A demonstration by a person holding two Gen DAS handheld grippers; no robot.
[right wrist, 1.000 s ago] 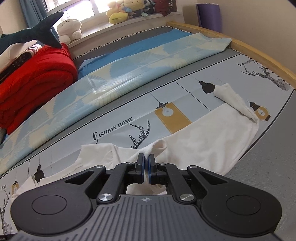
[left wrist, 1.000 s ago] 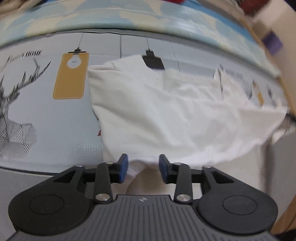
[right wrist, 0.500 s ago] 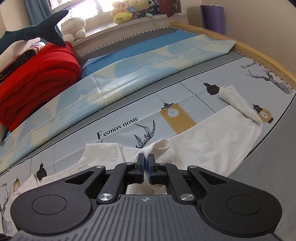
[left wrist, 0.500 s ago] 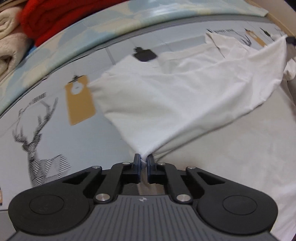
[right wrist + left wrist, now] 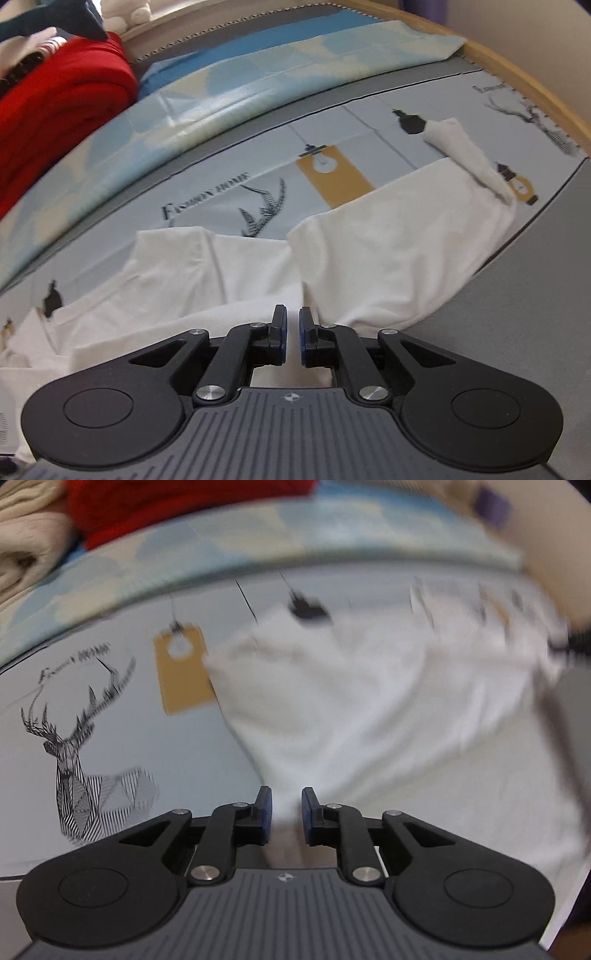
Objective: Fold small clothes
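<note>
A small white T-shirt [image 5: 369, 709] lies folded over on the printed bedsheet; it also shows in the right wrist view [image 5: 388, 236], with one sleeve [image 5: 465, 147] at the far right. My left gripper [image 5: 283, 808] is open a little, its jaws apart, right at the shirt's near corner, which lies in the gap. My right gripper [image 5: 291, 332] has its jaws a small way apart over the shirt's near edge. The left wrist view is motion-blurred.
The grey-blue bedsheet [image 5: 229, 173] carries deer and lamp prints. A pale blue patterned blanket [image 5: 258, 85] lies behind it. A red folded blanket [image 5: 55, 99] sits at the back left. A wooden bed rail [image 5: 517, 74] runs along the right.
Both grippers were shut on the shirt half a second ago; now both have opened slightly and let go. The shirt's raised edge has dropped onto the bed.
</note>
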